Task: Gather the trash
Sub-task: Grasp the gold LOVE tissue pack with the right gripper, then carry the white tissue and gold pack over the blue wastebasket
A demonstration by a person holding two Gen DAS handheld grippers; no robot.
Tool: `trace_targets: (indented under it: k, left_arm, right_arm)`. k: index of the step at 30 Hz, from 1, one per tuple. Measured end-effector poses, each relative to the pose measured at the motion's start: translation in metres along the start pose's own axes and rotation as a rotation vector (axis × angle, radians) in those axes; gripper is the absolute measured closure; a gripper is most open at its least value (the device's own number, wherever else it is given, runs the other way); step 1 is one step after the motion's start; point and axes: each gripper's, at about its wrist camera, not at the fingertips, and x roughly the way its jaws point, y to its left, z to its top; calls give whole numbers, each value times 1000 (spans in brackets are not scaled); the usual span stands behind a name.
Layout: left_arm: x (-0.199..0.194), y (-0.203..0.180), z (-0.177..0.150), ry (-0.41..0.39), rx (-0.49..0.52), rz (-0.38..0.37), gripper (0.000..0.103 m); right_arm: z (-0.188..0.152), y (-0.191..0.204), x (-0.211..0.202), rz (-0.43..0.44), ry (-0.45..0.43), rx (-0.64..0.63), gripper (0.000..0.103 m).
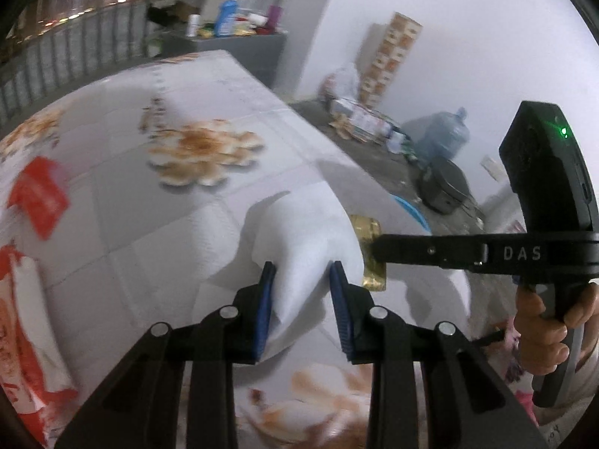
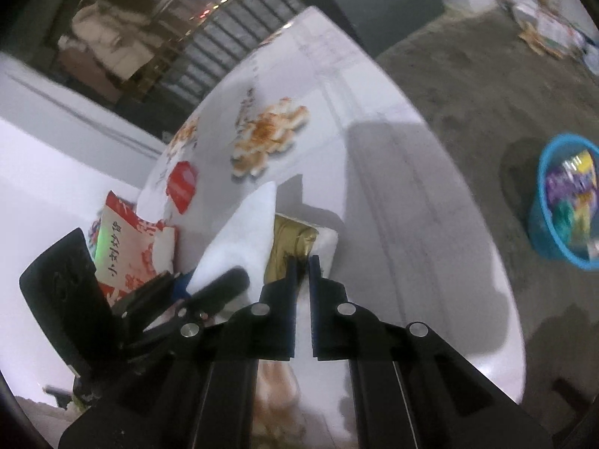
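A crumpled white tissue point(image 1: 299, 232) lies on the floral tablecloth point(image 1: 149, 224), and my left gripper point(image 1: 302, 267) is shut on it, its blue pads pressing both sides. Just right of the tissue is a gold wrapper point(image 1: 368, 226). My right gripper point(image 1: 374, 252) comes in from the right, held by a hand point(image 1: 543, 318), and pinches that wrapper. In the right wrist view, the right gripper point(image 2: 303, 262) is shut on the near edge of the gold wrapper point(image 2: 290, 235), with the tissue point(image 2: 247, 232) to its left.
A red wrapper point(image 1: 41, 194) and a red-and-white packet point(image 2: 131, 247) lie further left on the table. A blue basket point(image 2: 550, 235) holding colourful wrappers stands on the floor past the table's right edge. Boxes, a water jug point(image 1: 445, 134) and clutter line the far wall.
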Motion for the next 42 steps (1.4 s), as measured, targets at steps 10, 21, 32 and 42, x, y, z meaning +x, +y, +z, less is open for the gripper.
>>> trace_targets:
  k: [10,21,32,42]
  left_arm:
    - [-17,-1,0,-21,30,-39,86]
    - [-26,32,-7,6,-18,110,89]
    - [-14,36,-12,43,-22,115,90]
    - [-11,32,-11,46,-19,115,95]
  right_arm:
    - [-10,-9,-23,-50,-81,6,91]
    - [-5,42,3,-151,-114,-367,35]
    - [-13,45,38,-216,-34,-530,31]
    - [-16,32,28,-186,-33,-450,39]
